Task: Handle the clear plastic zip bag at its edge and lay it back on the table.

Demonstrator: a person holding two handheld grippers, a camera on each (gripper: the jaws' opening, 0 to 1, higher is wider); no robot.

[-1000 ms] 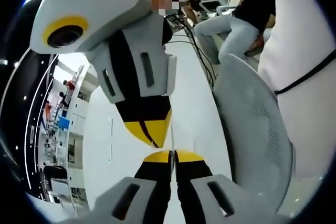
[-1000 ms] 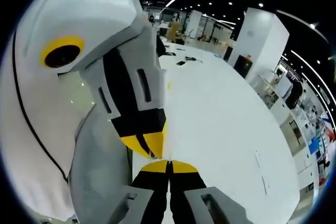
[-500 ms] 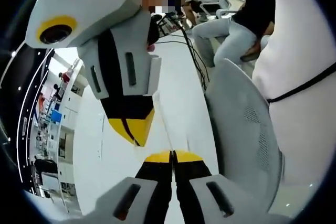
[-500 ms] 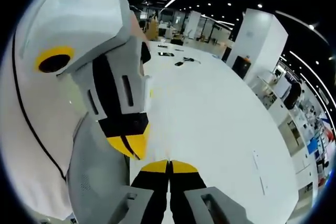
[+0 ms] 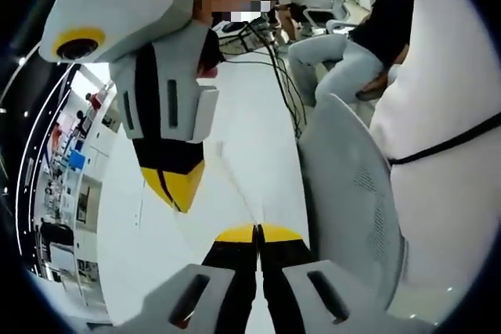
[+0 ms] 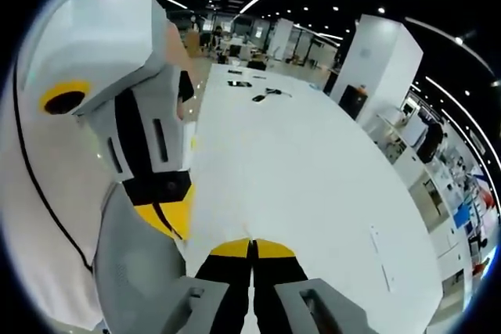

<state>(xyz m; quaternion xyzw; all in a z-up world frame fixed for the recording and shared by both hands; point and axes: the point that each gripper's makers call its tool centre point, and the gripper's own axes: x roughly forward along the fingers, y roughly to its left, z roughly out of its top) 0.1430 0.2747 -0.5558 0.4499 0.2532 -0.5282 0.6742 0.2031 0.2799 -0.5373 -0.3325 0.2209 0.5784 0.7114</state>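
We see the left gripper fully closed on the clear zip bag edge. The right gripper is likewise closed; its grip contents cannot be determined.

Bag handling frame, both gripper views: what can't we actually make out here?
- Clear plastic zip bag: faint in the left gripper view; its outline blends with the white table.
- Left gripper and right gripper: jaws look shut, but any film between them is too thin to tell.
- Small dark items at the table's far end in the right gripper view: too small to identify.
- Mesh chair: cut off by the edge.
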